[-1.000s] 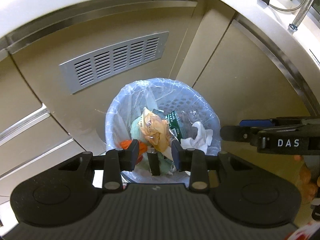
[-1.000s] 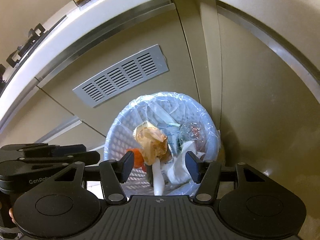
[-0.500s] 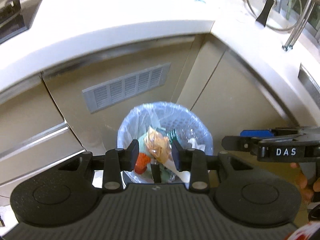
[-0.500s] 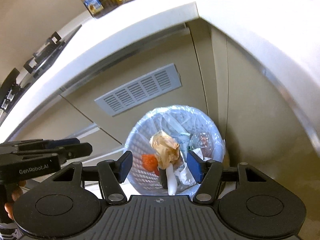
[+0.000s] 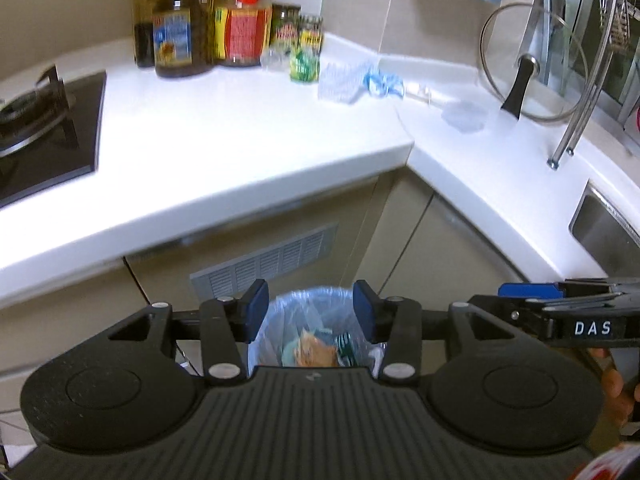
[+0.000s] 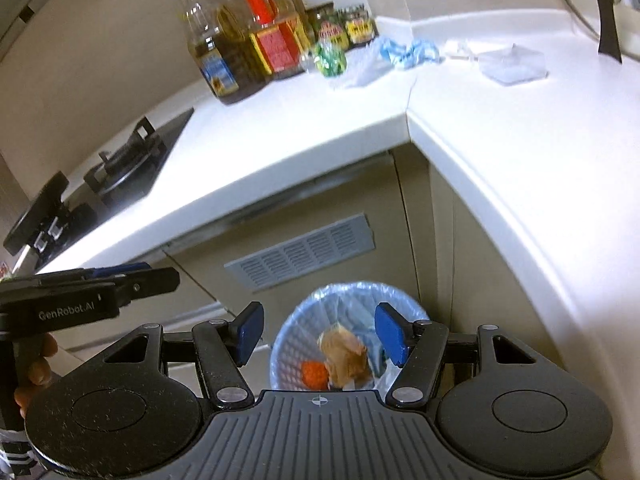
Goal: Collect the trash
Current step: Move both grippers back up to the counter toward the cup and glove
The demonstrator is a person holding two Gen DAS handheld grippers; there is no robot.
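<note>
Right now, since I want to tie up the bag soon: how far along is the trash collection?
Partly done. The lined bin on the floor already holds crumpled wrappers. Nothing is in hand: the left claw has just been opening and the right claw is open, both empty. Left on the counter: a green wrapper, clear and blue plastic, and a clear piece.

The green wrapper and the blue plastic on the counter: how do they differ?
The green wrapper is bunched up beside the jars; the blue plastic lies spread lower, farther right. The wrapper is green and glossy, the plastic pale blue. Both are crumpled trash on the counter.
</note>
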